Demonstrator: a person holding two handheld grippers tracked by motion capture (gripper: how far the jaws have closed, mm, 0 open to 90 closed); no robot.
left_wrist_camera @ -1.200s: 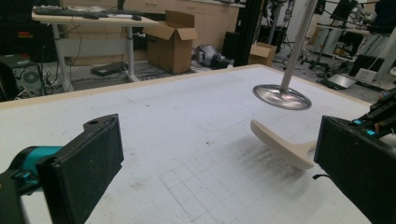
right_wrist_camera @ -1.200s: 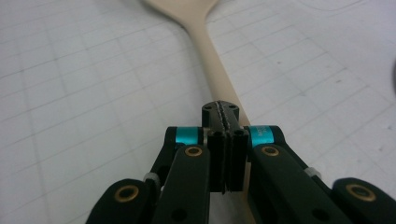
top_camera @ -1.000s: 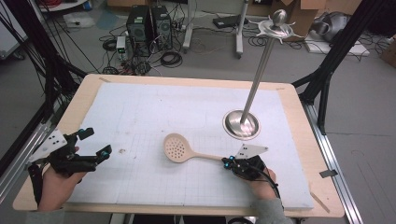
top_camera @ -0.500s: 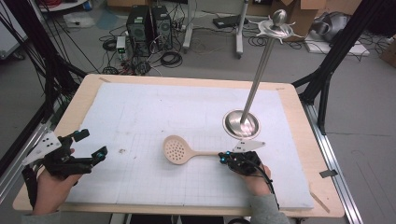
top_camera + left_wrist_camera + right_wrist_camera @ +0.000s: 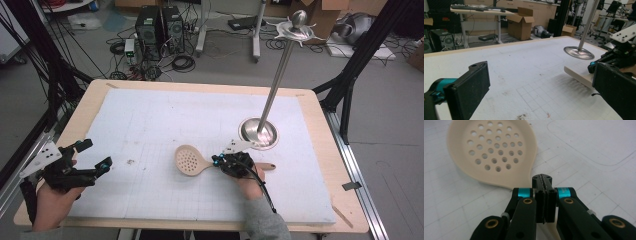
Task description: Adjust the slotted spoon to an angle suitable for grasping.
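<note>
right gripper (image 5: 218, 161): jaws pressed together over the neck of the slotted spoon (image 5: 188, 160). From the right gripper view they look fully closed on top of the handle, not around it, so I can't tell if it's actually pinched.
spoon: lying flat on the white mat (image 5: 150, 125), bowl pointing left, wooden handle end poking out to the right of the hand, just in front of the metal stand (image 5: 258, 132).
left gripper (image 5: 95, 157): jaws wide apart, nothing between them, hanging near the bench's left edge, well apart from the spoon.
stand: round base on the mat, pole leaning up toward the back right.
</note>
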